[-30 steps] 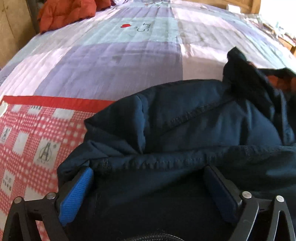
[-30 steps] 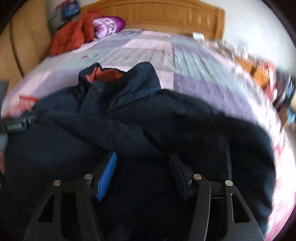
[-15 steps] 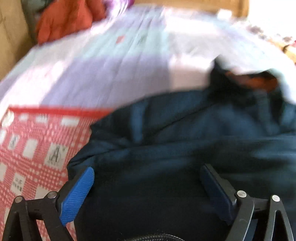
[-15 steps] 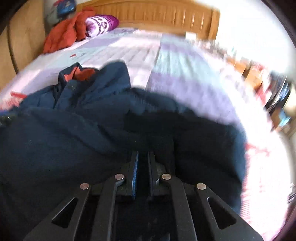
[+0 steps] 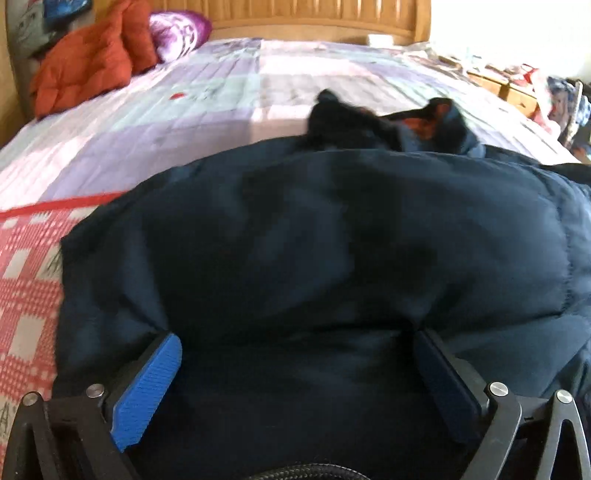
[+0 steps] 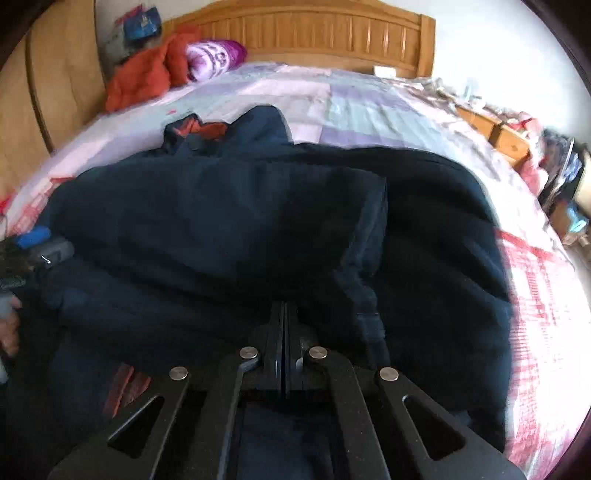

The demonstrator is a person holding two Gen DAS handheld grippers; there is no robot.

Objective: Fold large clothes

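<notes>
1. Jacket (image 5: 332, 240): a dark navy padded garment, lying in a heap on the near part of the bed (image 5: 229, 96), over a red checked cloth (image 5: 26, 258) and a lilac quilt.
2. Nearest to us, the left gripper (image 5: 295, 376) stands wide open, its blue pads (image 5: 147, 384) resting on either side of a broad bulge of cloth; we see nothing clamped.
3. The right gripper (image 6: 283, 332) has its jaws pressed together, and they appear to pinch a fold of the jacket near its lower edge.
4. Handling, in our judgement: soft, bulky, moderately heavy, with a smooth shell likely to slip. We advise taking it by seams, hem or a doubled fold, not by a single layer.
5. Orientation: the orange-lined collar (image 6: 199, 129) lies at the far end, toward the headboard (image 6: 306, 33), so the long axis runs from us up the bed.
6. Beyond, an orange quilted item (image 5: 92, 62) lies beside a purple pillow (image 5: 177, 33).
</notes>
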